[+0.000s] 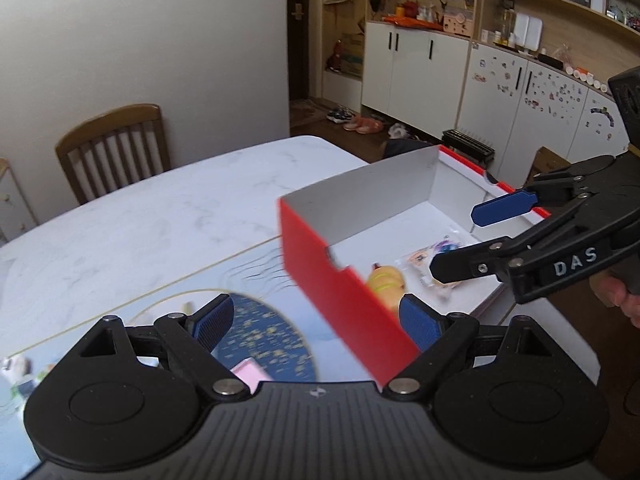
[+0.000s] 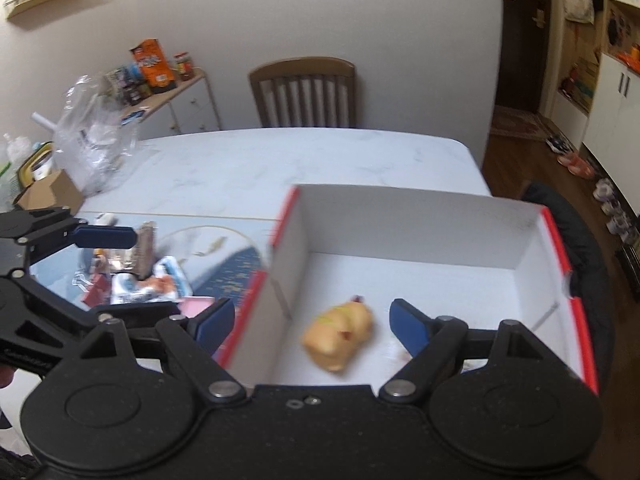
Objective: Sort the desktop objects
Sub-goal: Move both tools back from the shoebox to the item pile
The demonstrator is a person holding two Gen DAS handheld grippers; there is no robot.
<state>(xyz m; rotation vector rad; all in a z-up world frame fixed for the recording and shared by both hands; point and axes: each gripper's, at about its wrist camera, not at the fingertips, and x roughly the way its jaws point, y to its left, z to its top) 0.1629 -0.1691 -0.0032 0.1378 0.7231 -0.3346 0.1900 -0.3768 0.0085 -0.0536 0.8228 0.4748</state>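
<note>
- Yellow plush toy [image 2: 340,334] lies on the floor of the red box [image 2: 432,236], near its left wall; long axis runs diagonally, red-tipped end toward the far wall
- Left gripper [image 1: 316,320]: jaws wide, holding nothing, astride the box's red wall
- Right gripper [image 2: 312,322]: jaws wide, empty, above the toy

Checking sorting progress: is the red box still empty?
No. A yellow plush toy already lies on the white floor of the red box, with a small packet beside it.
</note>
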